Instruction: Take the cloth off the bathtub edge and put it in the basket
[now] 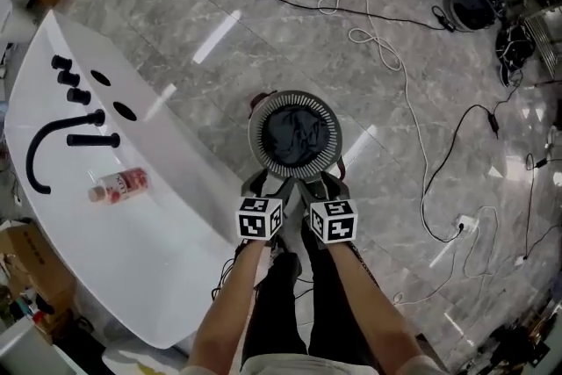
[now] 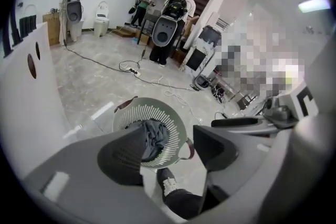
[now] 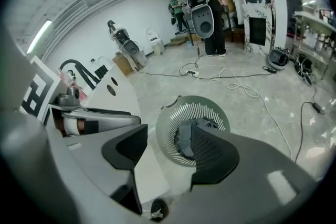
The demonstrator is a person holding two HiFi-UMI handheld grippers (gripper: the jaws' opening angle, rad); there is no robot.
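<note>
Lying in the slotted basket (image 1: pixel 258 115), the dark cloth (image 1: pixel 294 134) needs no grip, so the left gripper (image 2: pixel 170 152) and right gripper (image 3: pixel 168 152) gape empty.

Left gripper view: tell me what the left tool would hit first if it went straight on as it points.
Most likely the basket, or the cloth lying in it. The left tool is open and empty, nothing nearer in line; depth is hard to judge.
</note>
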